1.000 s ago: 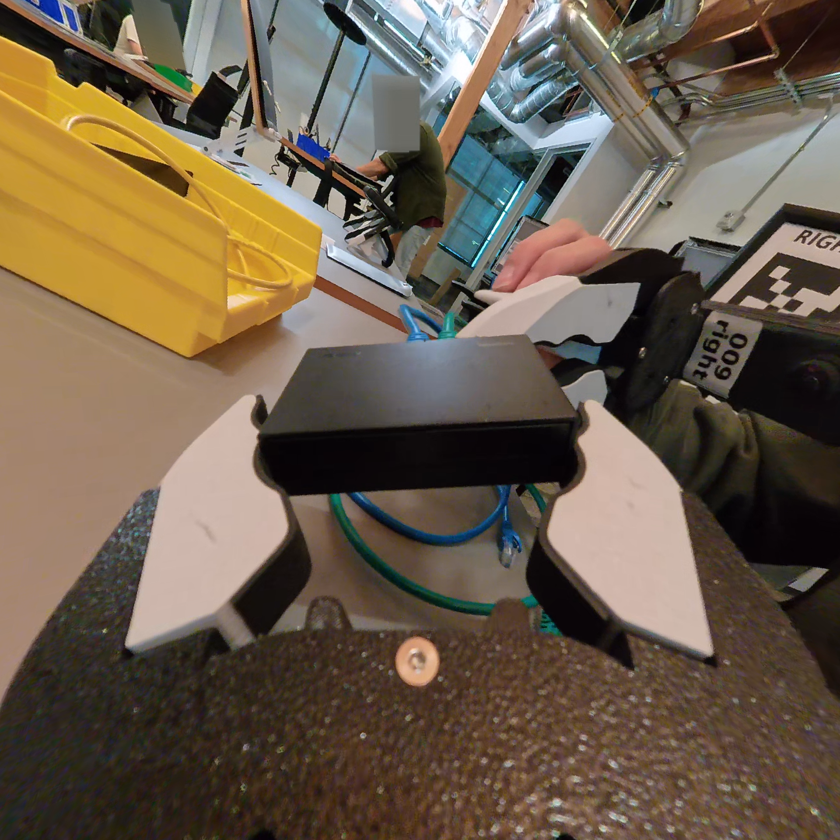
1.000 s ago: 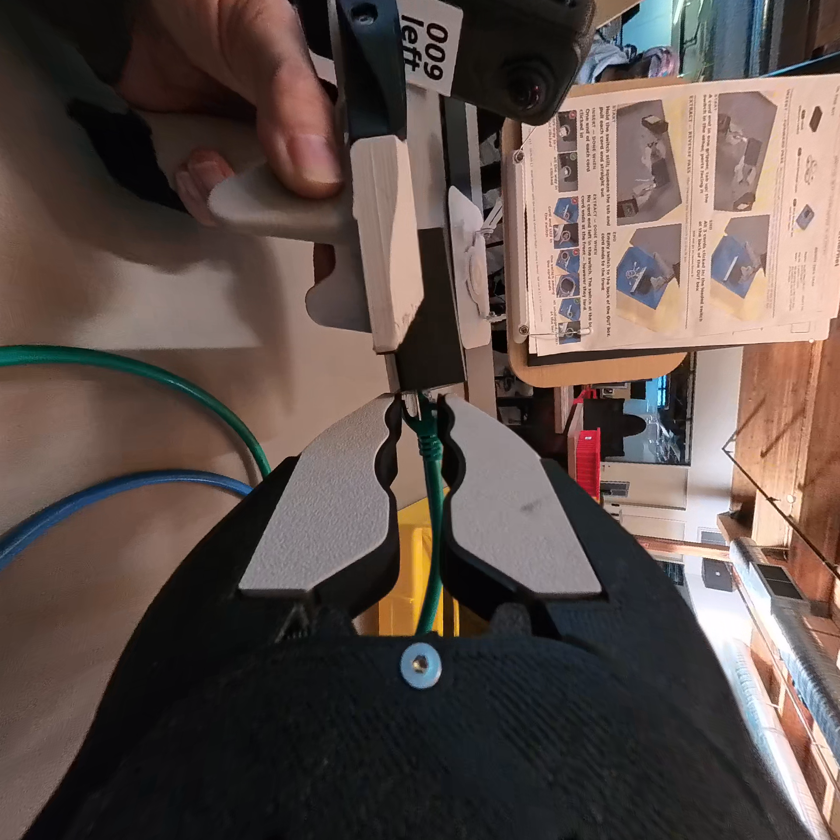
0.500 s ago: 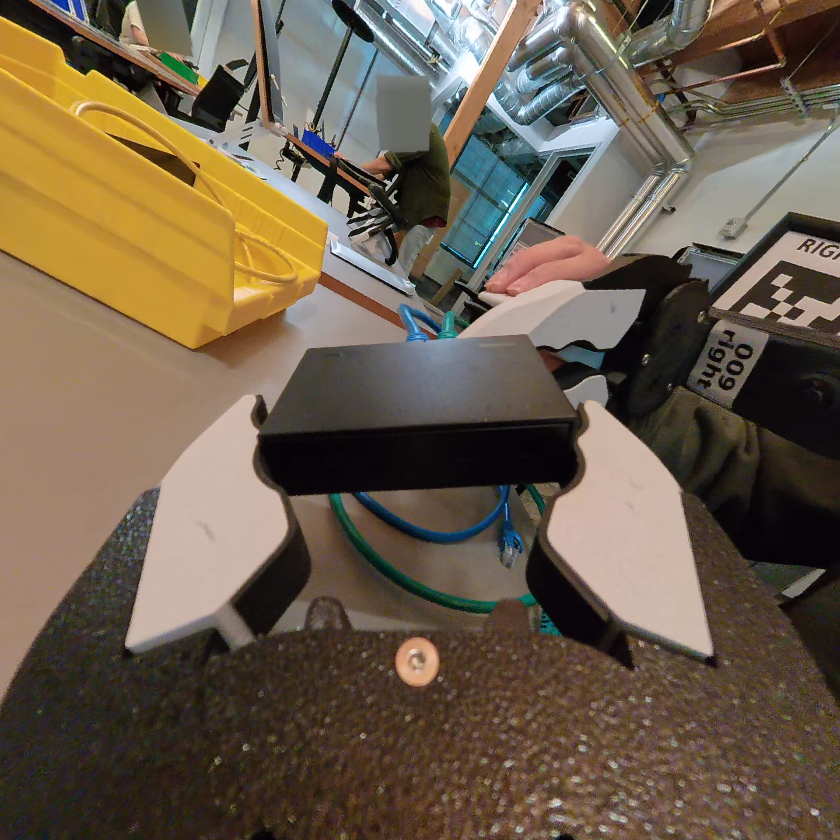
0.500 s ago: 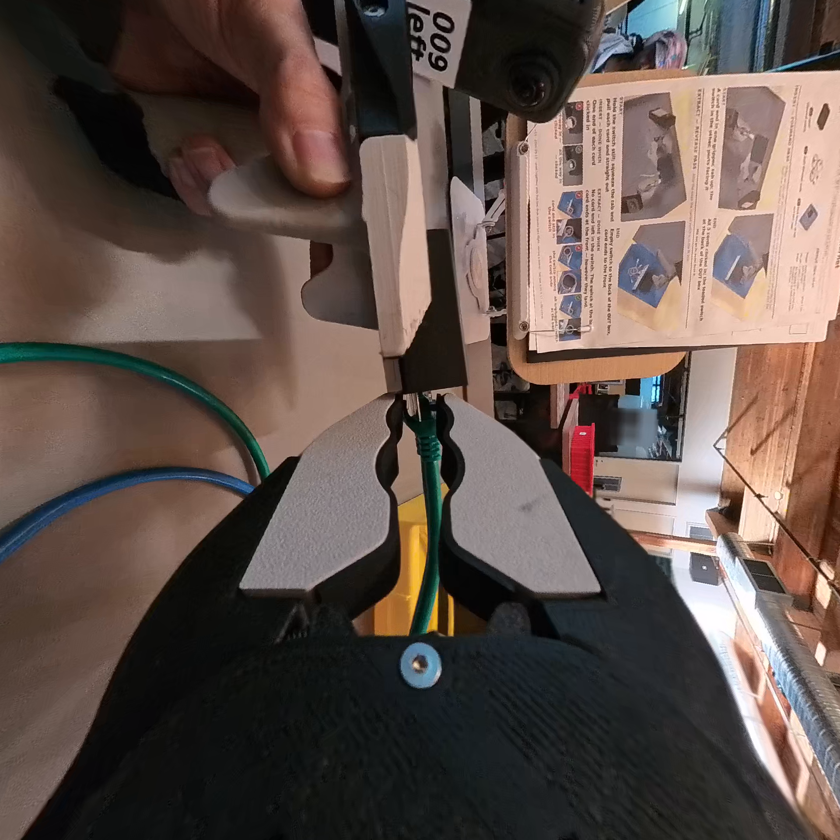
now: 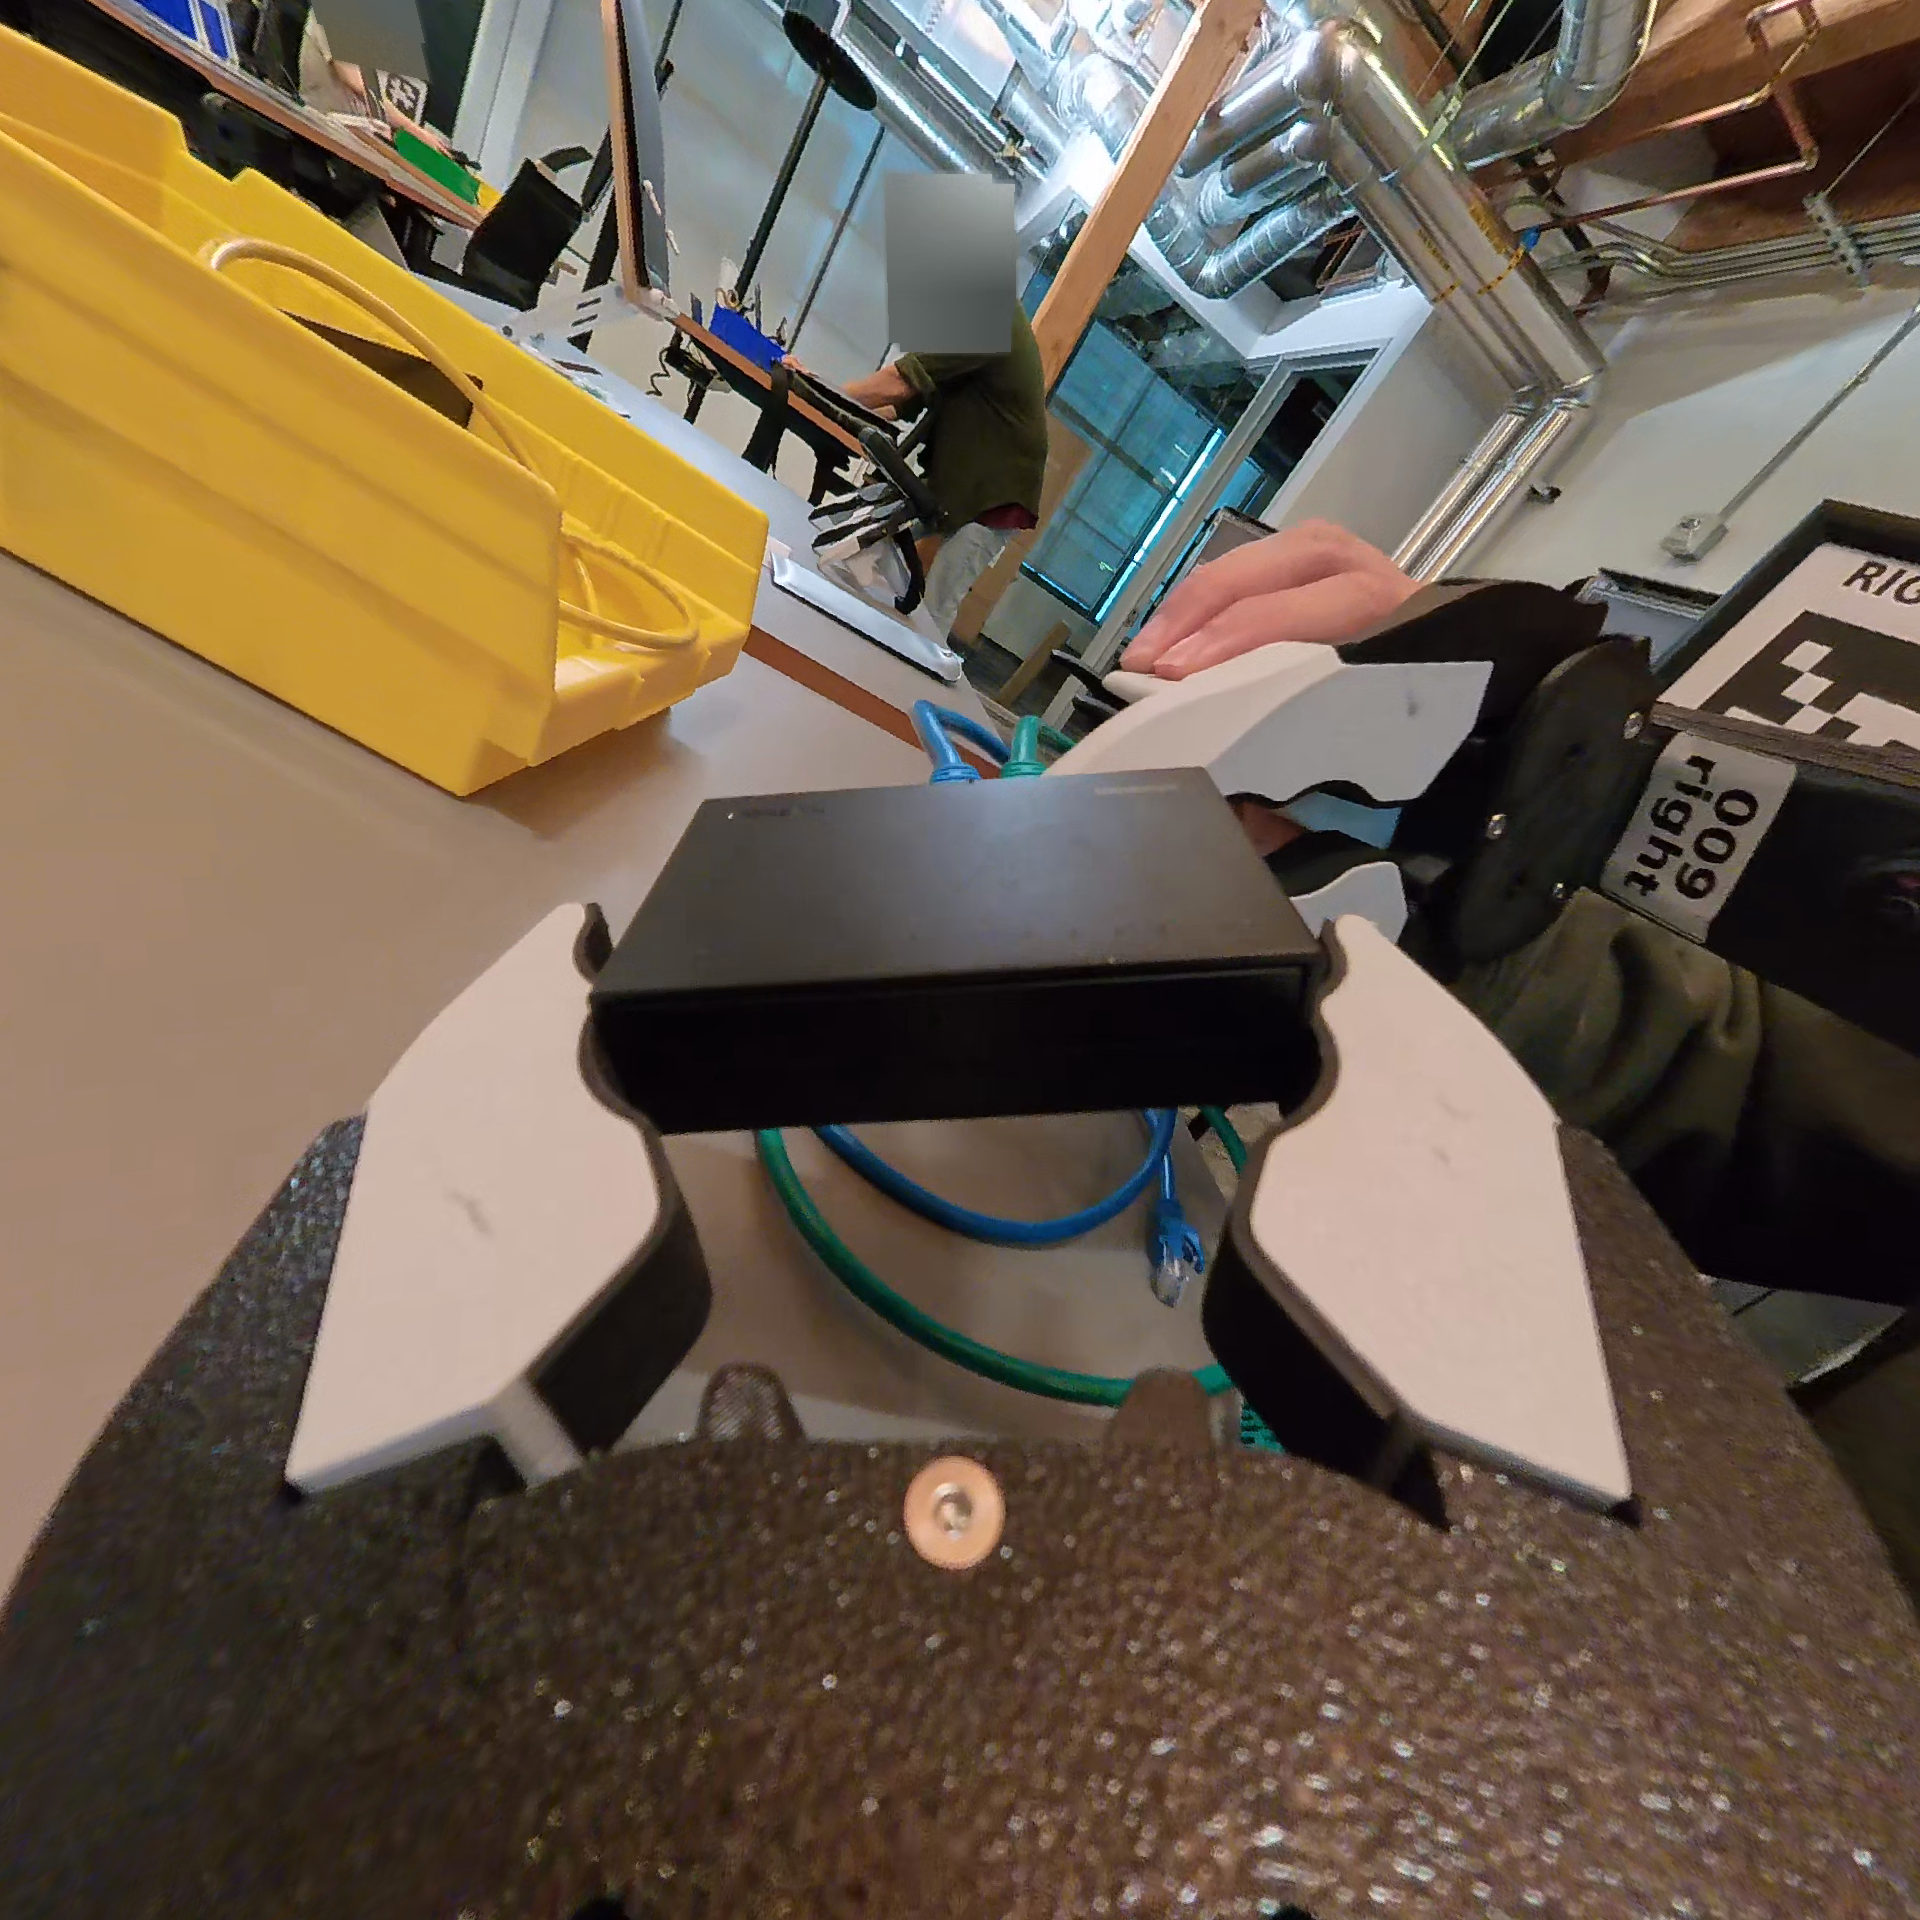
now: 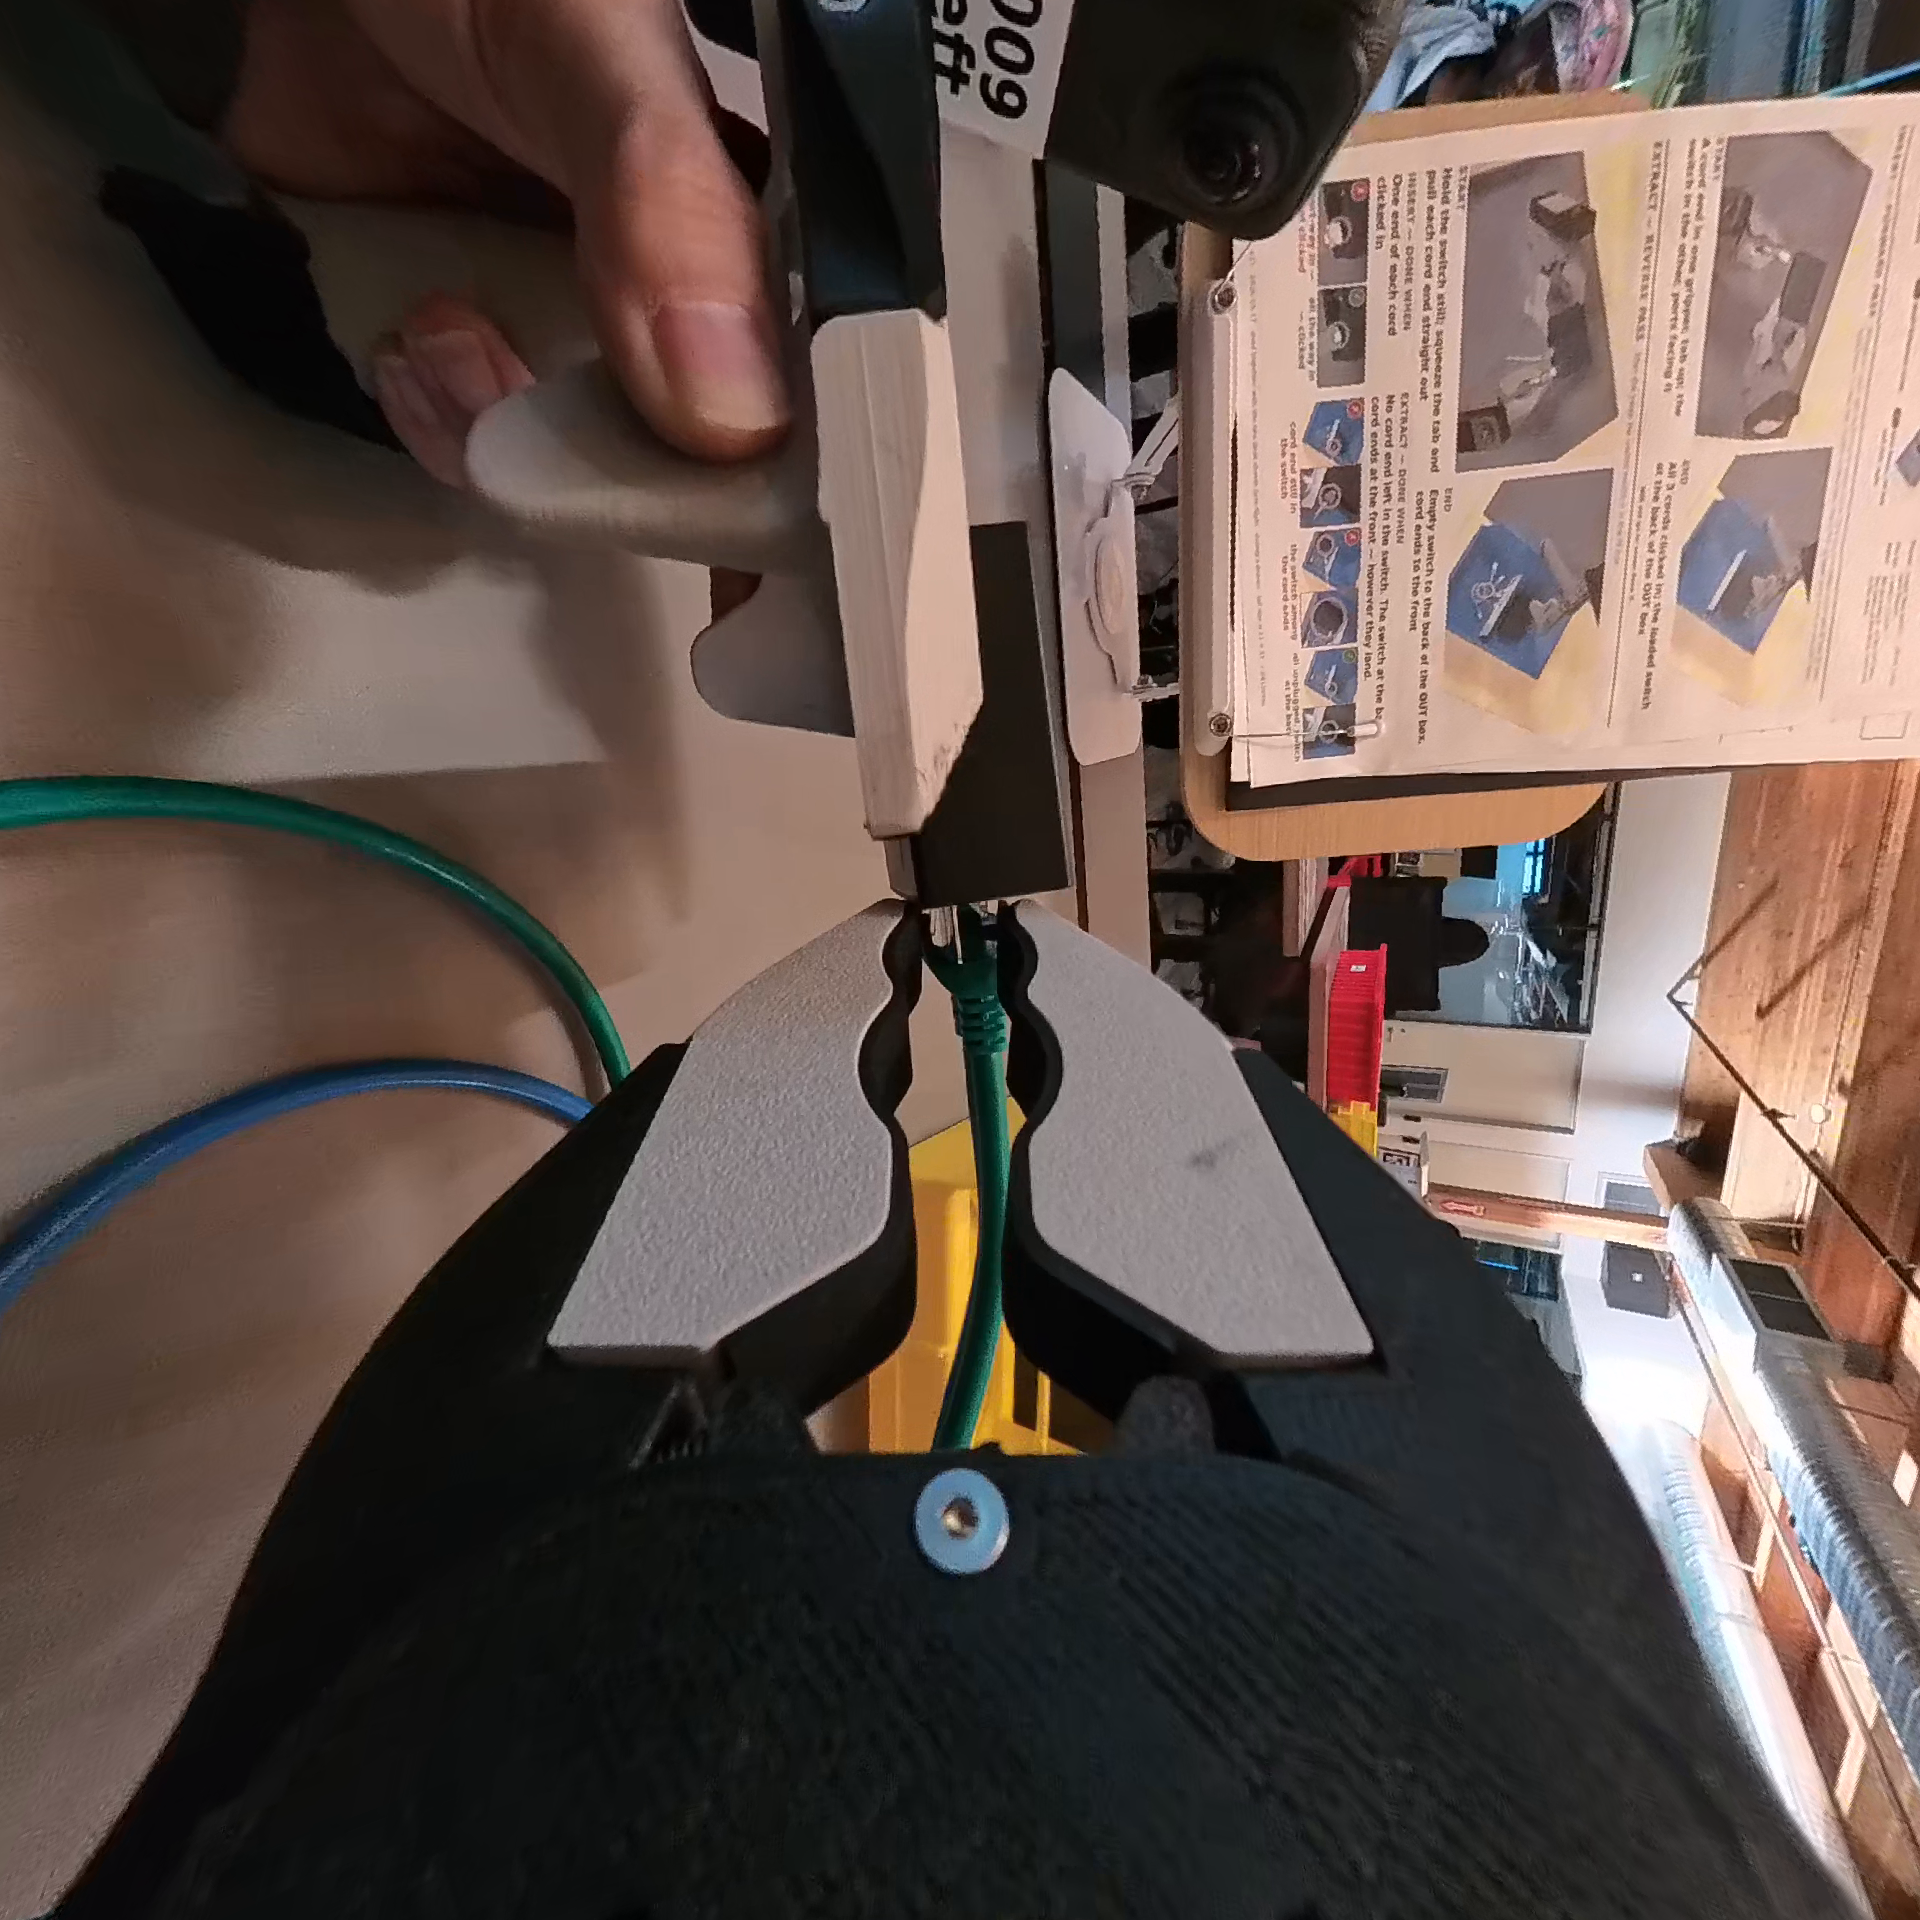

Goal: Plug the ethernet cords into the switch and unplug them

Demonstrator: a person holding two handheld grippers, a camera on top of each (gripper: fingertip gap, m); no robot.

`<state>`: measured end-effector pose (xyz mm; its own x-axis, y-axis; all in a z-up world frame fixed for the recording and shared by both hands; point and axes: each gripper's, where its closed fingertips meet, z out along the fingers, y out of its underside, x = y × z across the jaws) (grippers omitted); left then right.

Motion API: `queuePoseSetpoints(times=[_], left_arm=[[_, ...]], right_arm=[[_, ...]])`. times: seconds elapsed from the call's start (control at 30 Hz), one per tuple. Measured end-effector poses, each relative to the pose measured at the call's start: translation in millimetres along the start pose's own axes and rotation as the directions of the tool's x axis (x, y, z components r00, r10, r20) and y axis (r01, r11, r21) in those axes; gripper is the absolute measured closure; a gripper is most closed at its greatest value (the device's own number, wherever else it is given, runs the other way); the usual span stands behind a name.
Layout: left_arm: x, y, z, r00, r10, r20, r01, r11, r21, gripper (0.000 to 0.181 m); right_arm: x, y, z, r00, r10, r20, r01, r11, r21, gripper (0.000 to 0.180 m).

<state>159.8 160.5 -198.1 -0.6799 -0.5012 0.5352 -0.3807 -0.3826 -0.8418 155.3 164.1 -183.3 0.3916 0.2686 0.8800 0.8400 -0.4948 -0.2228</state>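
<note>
My left gripper is clamped across the black network switch, one grey finger on each short end, and the box sits level between the tips, lifted clear of the grey table. I can see loops of cable under it: a green ethernet cord curving along the table and a blue ethernet cord whose free plug lies loose just below the switch's right end. At the far edge of the switch, a blue boot and a green boot stand side by side at the ports.

Over on my right gripper, the fingers are nearly together and pinching the green cord's plug right at the tips. That plug sits at the face of the switch, which I see end-on here, held by the left gripper's finger with a person's hand on its handle. Whether the plug is fully seated in the port, I cannot tell. The green cord runs straight back between my fingers toward the camera; another stretch of it arcs across the table on the left, with the blue cord beside it.

Off to the left sits a yellow bin with a pale cable in it. A clipboard of instruction sheets stands behind the switch.
</note>
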Motion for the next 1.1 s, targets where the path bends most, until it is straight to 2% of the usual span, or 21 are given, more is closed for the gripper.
queuePoseSetpoints(times=[0.13,0.4,0.73,1.03,1.1], left_arm=[[-0.6,-0.5,0.0,1.000,0.001,0.005,-0.001,1.000,0.006,0.059],[-4.4,-2.3,-0.3,0.999,-0.038,0.011,0.038,0.999,0.029,0.059],[-5.2,-1.8,0.9,0.998,-0.055,0.004,0.055,0.998,0.032,0.059],[-7.0,-7.6,-0.4,0.998,0.029,0.063,-0.032,0.998,0.055,0.060],[-6.0,-10.5,-1.1,0.995,0.062,0.075,-0.067,0.996,0.066,0.060]], right_arm=[[0.8,1.3,0.3,0.998,-0.067,-0.013,0.066,0.997,-0.029,0.167],[-2.8,5.6,3.7,0.999,-0.015,0.030,0.017,0.998,-0.054,0.167],[1.4,8.3,4.0,0.996,-0.075,0.053,0.080,0.993,-0.092,0.168],[7.9,11.8,1.4,0.998,-0.032,0.052,0.038,0.991,-0.125,0.169],[7.3,10.8,-0.3,0.997,-0.061,0.049,0.067,0.990,-0.127,0.169]])
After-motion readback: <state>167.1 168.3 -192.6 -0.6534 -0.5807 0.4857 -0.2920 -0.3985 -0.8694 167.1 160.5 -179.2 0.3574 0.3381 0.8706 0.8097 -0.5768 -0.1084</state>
